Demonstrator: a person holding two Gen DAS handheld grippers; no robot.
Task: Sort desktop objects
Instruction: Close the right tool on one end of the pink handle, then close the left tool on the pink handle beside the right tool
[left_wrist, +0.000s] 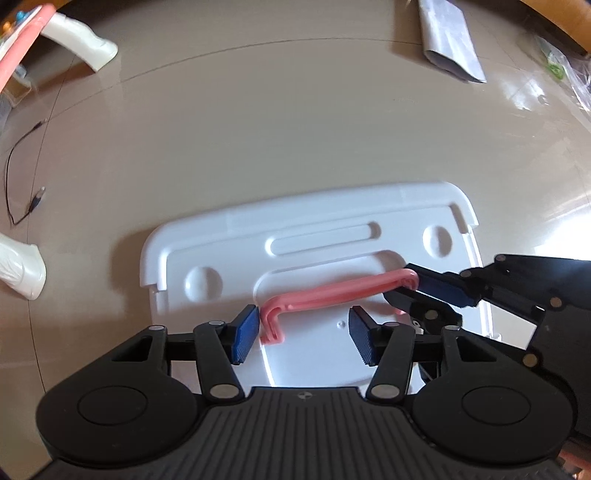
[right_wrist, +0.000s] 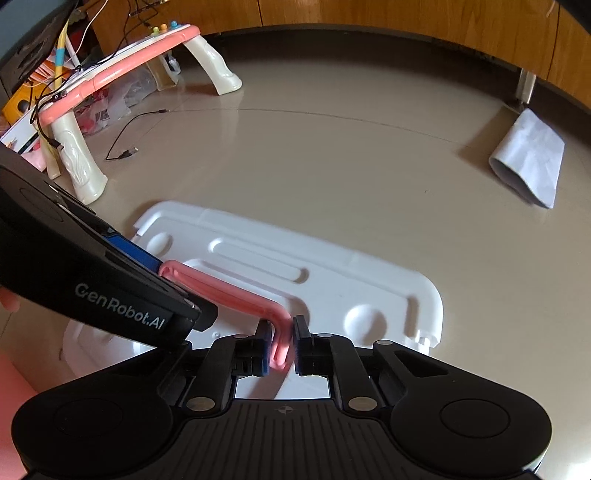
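A white plastic tray (left_wrist: 207, 240) lies flat on the beige floor, also seen in the right wrist view as the tray (right_wrist: 388, 284). A pink U-shaped handle bar (left_wrist: 340, 290) stretches across it. My left gripper (left_wrist: 304, 336) is open, and the bar's left bent end sits between its blue pads, close to the left pad (left_wrist: 245, 332). My right gripper (left_wrist: 406, 286) comes in from the right and is shut on the bar's other end. In the right wrist view the right gripper (right_wrist: 282, 347) clamps that pink bend (right_wrist: 280, 332).
A toy table (right_wrist: 122, 70) with a pink rim and cream legs stands at the far left, with clutter behind it. A loose black cable (right_wrist: 125, 142) lies on the floor near it. A folded grey-white sheet (right_wrist: 528, 162) lies at the right. Wooden panelling lines the back.
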